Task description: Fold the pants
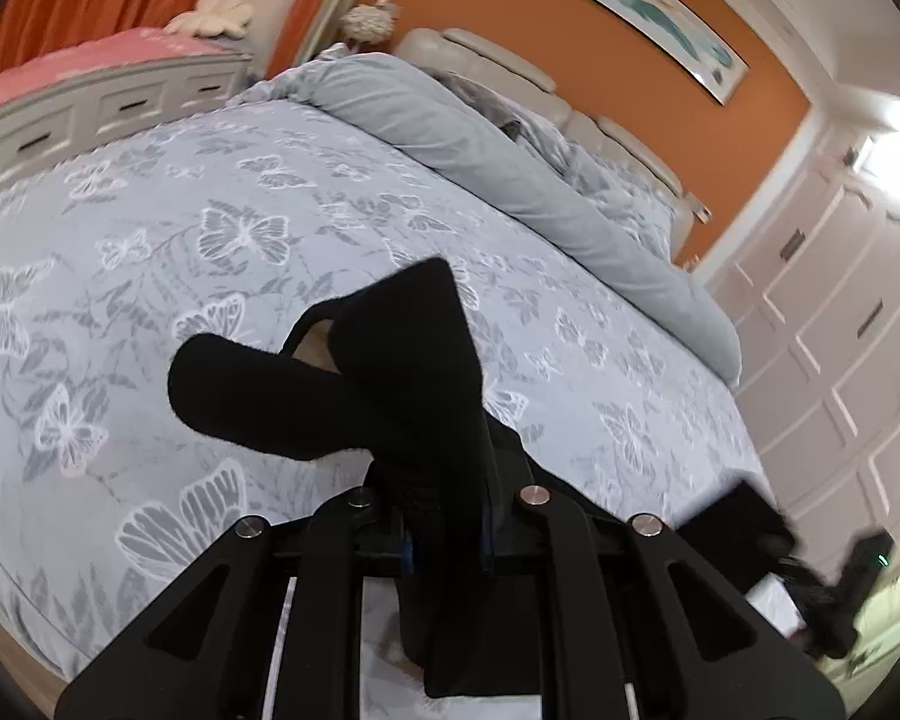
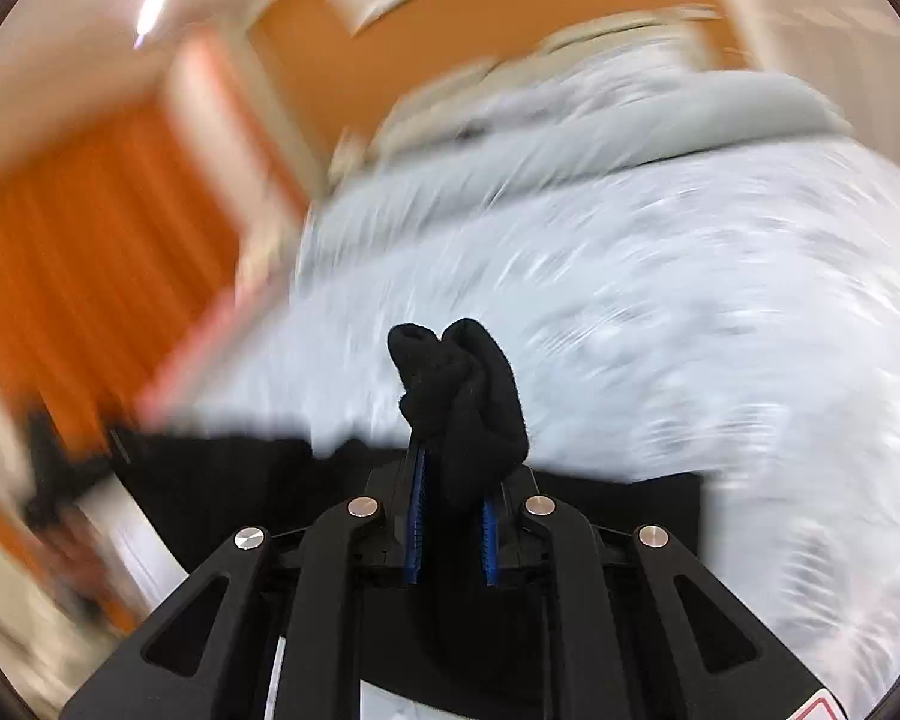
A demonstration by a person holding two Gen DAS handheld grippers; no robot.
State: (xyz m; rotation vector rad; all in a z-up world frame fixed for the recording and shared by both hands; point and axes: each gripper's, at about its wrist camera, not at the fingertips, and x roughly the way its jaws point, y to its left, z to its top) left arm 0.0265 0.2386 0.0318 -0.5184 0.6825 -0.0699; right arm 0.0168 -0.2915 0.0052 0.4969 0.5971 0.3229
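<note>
Pants (image 1: 330,396) — matt black fleecy cloth; bedspread (image 1: 150,228) — smooth printed fabric.

Both fisheye views are brightly and evenly lit, with straight lines bowed and corners vignetted black. The left wrist view is mostly sharp, with glare at its right edge. The right wrist view is heavily motion-smeared beyond the crisp black fabric (image 2: 462,396), with a ceiling light (image 2: 153,6) streaked.

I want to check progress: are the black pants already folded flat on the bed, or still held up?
Held up, not folded flat. The black pants are bunched between the right gripper fingers; another part sticks up from the left gripper, above the bedspread.
</note>
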